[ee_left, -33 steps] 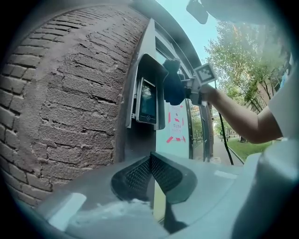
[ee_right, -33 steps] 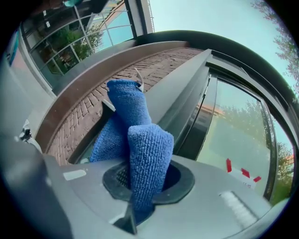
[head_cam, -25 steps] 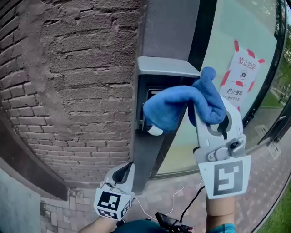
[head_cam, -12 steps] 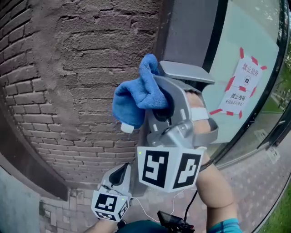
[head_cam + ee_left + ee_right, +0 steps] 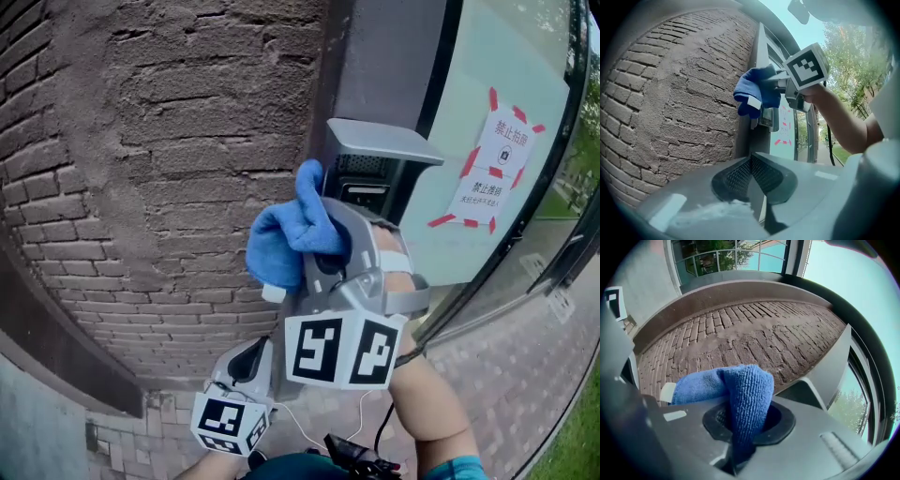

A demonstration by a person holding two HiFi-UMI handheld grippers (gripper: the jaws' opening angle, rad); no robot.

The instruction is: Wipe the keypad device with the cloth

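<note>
The right claw (image 5: 326, 248) is clenched on the blue cloth (image 5: 286, 239) and is raised in front of the wall-mounted keypad device (image 5: 373, 169). In the head view the cloth bunches at 10 o'clock from that claw's marker cube (image 5: 342, 349). The keypad device, under its grey hood, lies at about 1 o'clock from the cloth. The cloth overlaps the left edge of the dark metal post (image 5: 384, 56) that carries the device; whether it touches the device itself cannot be told. A small white tag (image 5: 274, 292) hangs at the cloth's lower edge.

The right gripper view shows a fold of cloth (image 5: 745, 394) pinched between the jaws of the right claw (image 5: 743, 427), with the rest spilling toward 9 o'clock against the brick wall (image 5: 740, 338).

The left claw (image 5: 251, 359) sits low, at about 7 o'clock from the right one and well apart from the device. Its own view shows the claw (image 5: 752, 176) clenched, its mesh pads meeting with nothing between them. At 12 o'clock beyond them are the cloth (image 5: 754, 91), the right claw (image 5: 780, 86) and the keypad device (image 5: 768, 117).

At 3 o'clock from the device, a white paper notice (image 5: 497, 169) with red tape at its corners is stuck on the glass door (image 5: 441, 234).
</note>
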